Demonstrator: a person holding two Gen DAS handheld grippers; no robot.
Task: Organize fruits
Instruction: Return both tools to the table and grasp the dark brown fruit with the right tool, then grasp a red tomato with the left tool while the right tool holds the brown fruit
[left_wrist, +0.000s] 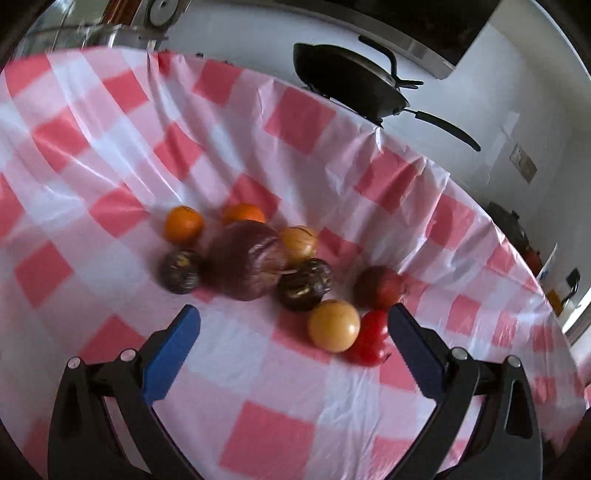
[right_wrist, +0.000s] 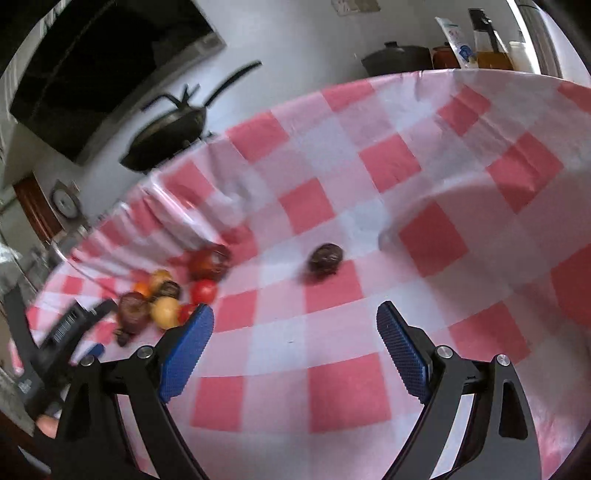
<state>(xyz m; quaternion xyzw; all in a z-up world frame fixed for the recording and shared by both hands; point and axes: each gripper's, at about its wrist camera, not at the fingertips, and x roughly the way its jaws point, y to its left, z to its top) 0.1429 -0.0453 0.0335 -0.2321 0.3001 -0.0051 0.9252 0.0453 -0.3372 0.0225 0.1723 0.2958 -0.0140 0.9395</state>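
Both tongs spread, empty: left tongs (left_wrist: 293, 325) face the fruit cluster (left_wrist: 258, 262); right tongs (right_wrist: 295, 321) face one stray dark fruit (right_wrist: 325, 258) mid-desk.

Two low wrist views over one checkered tablecloth (left_wrist: 110, 155), sharing the fruit cluster (left_wrist: 258, 266) and pan (left_wrist: 347, 85).

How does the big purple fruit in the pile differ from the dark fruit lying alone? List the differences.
The big purple fruit sits packed among other fruits, touching several; the lone dark fruit lies apart on the checked cloth, touching nothing.
The purple fruit is the largest in its pile; the lone one looks about as small as the pile's little dark fruits.
Both are roundish, dark, and ungripped.
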